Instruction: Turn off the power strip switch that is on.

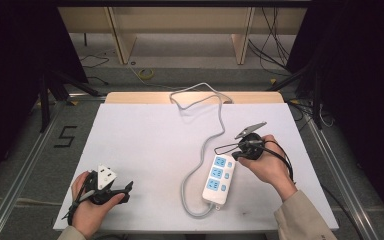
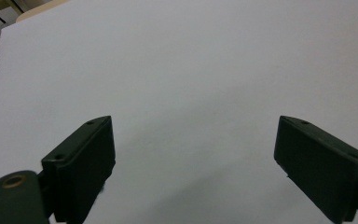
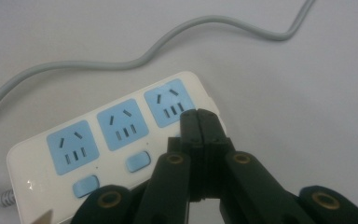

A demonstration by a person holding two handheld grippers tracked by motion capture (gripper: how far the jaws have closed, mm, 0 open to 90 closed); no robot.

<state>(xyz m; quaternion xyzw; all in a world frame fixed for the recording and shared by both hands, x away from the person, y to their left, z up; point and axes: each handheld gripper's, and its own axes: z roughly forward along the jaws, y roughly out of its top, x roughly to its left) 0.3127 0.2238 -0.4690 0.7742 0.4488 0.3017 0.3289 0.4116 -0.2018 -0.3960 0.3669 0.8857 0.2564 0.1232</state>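
Note:
A white power strip [image 1: 219, 179] with three blue sockets lies right of the table's middle, its grey cord [image 1: 206, 149] looping to the far edge. My right gripper [image 1: 235, 151] is shut, its tips resting at the strip's far end. In the right gripper view the joined jaws of my right gripper [image 3: 200, 122] touch the edge of the power strip [image 3: 116, 140] beside the end socket, with nothing held between them; the cord [image 3: 168, 46] curves past behind. My left gripper [image 1: 126, 192] is open near the front left corner, and the left gripper [image 2: 193, 163] has bare table between its jaws.
The white table top [image 1: 145, 145] has free room on its left and middle. Beyond the far edge are wooden shelf legs [image 1: 122, 40] and loose cables on the floor [image 1: 145, 74]. Metal rails run along both sides, with a "5" mark [image 1: 66, 136] at left.

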